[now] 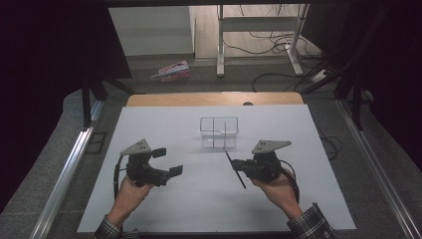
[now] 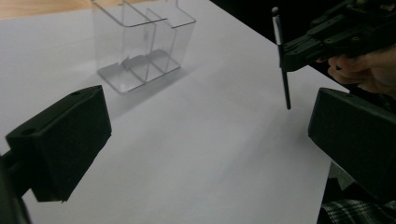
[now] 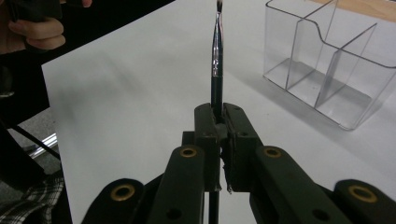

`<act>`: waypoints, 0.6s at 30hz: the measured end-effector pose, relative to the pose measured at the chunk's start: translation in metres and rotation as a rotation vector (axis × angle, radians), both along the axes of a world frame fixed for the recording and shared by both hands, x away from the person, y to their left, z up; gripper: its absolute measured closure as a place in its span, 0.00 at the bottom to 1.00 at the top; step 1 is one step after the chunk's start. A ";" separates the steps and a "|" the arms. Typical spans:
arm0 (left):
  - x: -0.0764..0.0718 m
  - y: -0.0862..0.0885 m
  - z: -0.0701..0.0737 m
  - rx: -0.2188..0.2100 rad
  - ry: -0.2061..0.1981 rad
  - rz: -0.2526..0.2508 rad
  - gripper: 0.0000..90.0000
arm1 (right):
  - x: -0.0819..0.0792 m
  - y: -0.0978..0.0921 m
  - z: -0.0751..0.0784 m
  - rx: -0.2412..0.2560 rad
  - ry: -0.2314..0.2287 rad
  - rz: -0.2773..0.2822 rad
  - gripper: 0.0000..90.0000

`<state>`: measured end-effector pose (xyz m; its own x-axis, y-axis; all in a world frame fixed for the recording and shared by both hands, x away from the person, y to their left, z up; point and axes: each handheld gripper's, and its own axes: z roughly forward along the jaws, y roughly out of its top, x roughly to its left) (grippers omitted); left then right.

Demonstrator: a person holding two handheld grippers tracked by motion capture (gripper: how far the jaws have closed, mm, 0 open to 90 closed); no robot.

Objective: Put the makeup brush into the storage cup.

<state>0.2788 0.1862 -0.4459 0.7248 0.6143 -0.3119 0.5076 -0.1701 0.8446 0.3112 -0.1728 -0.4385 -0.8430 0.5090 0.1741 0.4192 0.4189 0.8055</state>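
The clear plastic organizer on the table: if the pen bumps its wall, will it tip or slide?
The clear organizer looks thin-walled and empty, so probably light; it may slide on the smooth white table. Its flat base suggests sliding before tipping. The pen, clamped by the right gripper, looks stiff.

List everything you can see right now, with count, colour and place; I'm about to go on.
Organiser: 1, clear plastic, divided into compartments, empty, far centre of sheet.
Brush: 1, thin, black, clamped in right gripper.
Sheet: 1, white, covering the table.
Table: 1, wooden edge at far side.
Package: 1, pink and white, on the floor beyond.
Left gripper: 1, black, open, holding nothing.
Right gripper: 1, black, shut on the brush.
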 end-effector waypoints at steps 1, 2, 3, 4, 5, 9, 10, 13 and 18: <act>0.001 -0.002 0.001 0.000 -0.002 -0.007 0.00 | 0.000 0.001 0.000 -0.001 0.000 0.000 0.94; 0.002 -0.005 0.001 0.002 -0.004 -0.012 0.00 | 0.000 0.001 0.000 0.003 -0.001 0.001 0.94; 0.003 -0.006 0.002 0.004 -0.010 -0.013 0.00 | 0.000 0.002 -0.001 0.005 0.000 0.000 0.94; 0.004 -0.008 0.002 0.000 -0.013 -0.016 0.00 | 0.000 0.002 -0.001 0.008 0.001 0.000 0.94; 0.005 -0.009 0.003 -0.003 -0.011 -0.020 0.00 | -0.001 0.002 -0.001 0.013 0.002 0.000 0.94; 0.009 -0.014 0.002 -0.017 -0.002 -0.033 0.00 | -0.001 0.003 0.000 0.030 0.002 0.003 0.94; 0.009 -0.015 0.002 -0.018 -0.001 -0.034 0.00 | -0.001 0.004 0.000 0.033 0.002 0.004 0.94; 0.011 -0.018 0.001 -0.029 0.006 -0.039 0.00 | -0.002 0.007 0.000 0.046 -0.003 0.008 0.94; 0.014 -0.022 0.001 -0.068 0.019 -0.041 0.00 | -0.004 0.011 0.000 0.055 -0.012 0.013 0.94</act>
<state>0.2929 0.1642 -0.4452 0.7423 0.5613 -0.3659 0.5177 -0.1337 0.8451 0.3077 -0.1617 -0.4390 -0.8519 0.4875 0.1912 0.4039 0.3793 0.8325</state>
